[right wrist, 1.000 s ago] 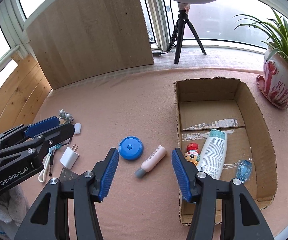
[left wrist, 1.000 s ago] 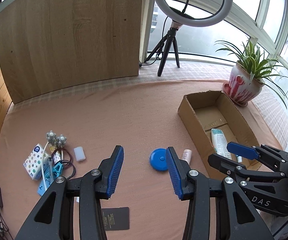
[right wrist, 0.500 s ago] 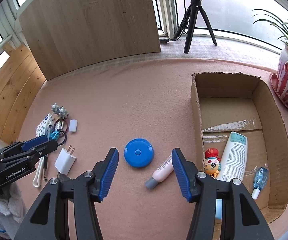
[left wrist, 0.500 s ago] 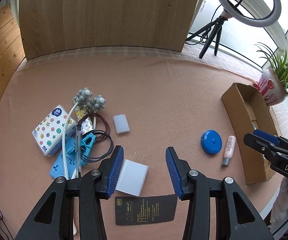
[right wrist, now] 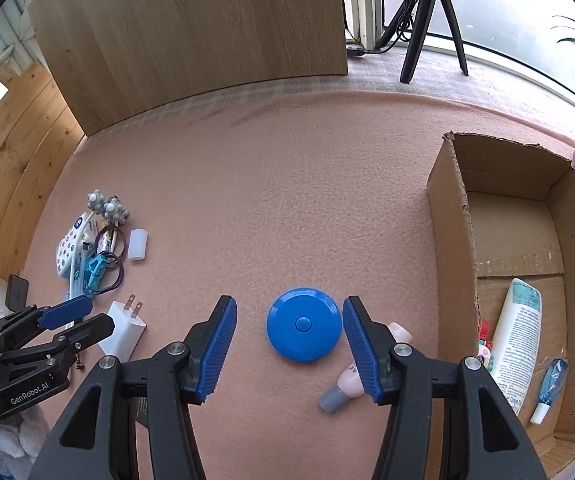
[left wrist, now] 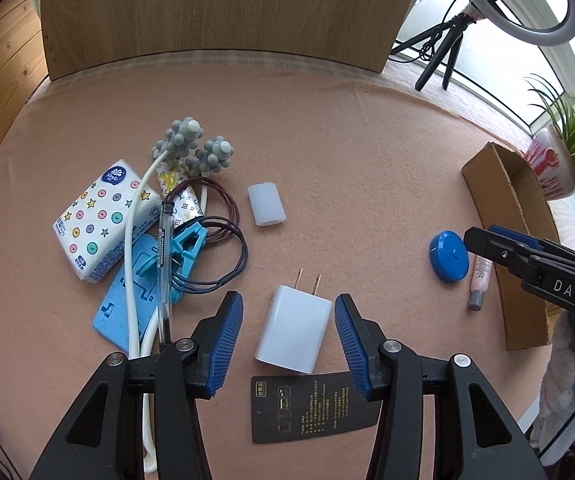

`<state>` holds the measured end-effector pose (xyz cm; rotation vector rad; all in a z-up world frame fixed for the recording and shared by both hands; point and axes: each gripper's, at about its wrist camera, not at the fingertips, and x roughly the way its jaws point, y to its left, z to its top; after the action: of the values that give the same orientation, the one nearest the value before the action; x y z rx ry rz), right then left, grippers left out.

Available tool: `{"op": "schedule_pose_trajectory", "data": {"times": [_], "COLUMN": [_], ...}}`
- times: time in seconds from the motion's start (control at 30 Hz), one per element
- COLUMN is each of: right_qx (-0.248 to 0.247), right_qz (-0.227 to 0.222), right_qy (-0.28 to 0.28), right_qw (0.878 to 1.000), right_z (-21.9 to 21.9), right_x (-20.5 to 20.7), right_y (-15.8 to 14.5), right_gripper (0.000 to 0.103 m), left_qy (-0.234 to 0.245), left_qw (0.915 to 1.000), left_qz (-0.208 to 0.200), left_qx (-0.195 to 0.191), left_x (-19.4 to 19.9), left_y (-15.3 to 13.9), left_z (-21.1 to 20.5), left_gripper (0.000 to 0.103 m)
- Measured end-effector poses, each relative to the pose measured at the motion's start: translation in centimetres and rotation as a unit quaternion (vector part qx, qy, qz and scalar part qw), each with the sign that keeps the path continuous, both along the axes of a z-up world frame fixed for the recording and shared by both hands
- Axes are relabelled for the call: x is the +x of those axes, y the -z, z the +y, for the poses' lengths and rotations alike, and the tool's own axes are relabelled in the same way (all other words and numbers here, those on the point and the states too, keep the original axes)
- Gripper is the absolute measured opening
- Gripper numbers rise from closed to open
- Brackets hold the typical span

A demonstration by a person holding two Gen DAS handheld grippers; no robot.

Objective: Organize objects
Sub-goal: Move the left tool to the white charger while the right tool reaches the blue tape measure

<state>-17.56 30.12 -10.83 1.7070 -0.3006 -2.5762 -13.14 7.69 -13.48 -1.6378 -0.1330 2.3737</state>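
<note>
pink felt covered the table (right wrist: 287, 184), backed by a wooden board, a window and a ring-light tripod. at the right stood the cardboard box (right wrist: 451, 216), already holding a white lotion bottle (right wrist: 517, 332), a small toy figure and a blue-capped tube.

the left gripper (left wrist: 288, 334) hung over the white charger (left wrist: 293, 334), which lay flat on the felt with its prongs pointing away, between the blue pads but not touched by them; the jaws were opening. just below the charger lay a black card (left wrist: 311, 406), and to its left a heap: tissue pack (left wrist: 101, 216), pen, blue clip, hair ties and a massage roller.

the right gripper (right wrist: 289, 346) stood spread on either side of the blue round case (right wrist: 304, 324), its pads apart from the rim. a pink tube (right wrist: 349, 384) lay partly under the right-hand finger.

the step in hand looked like a double pick: each claw lined up on its own object, neither yet gripped. next, each would likely need to sink until the pads flanked the object's sides, close, then lift and carry to the box. the pink tube so close by could get caught by the right claw.
</note>
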Motion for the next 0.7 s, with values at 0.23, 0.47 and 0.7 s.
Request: {"op": "schedule_pose_trajectory", "data": {"times": [0.23,0.47,0.7], "right_qx": [-0.025,0.003,0.029], "right_qz": [-0.031,-0.048,-0.065], "right_qy": [0.003,0.003,0.0], "right_qw": [0.999,0.999,0.997], "right_z": [0.3,-0.1,-0.4], "right_x": [-1.4,-2.4,-3.0], "right_y": [1.6,3.0,4.0], "right_gripper": [0.051,0.052,0.052], "left_qy": [0.016,0.023,0.029], "left_qw": [0.9998,0.9995,0.9992], "left_qz": [-0.003,-0.012,-0.015], "left_qx": [-0.015,-0.018,-0.025], "left_x": [0.2,0.2,0.2], "left_y": [0.6,1.6,2.3], "left_z": [0.4,0.6,1.0], "left_gripper": [0.052,0.052,0.052]}}
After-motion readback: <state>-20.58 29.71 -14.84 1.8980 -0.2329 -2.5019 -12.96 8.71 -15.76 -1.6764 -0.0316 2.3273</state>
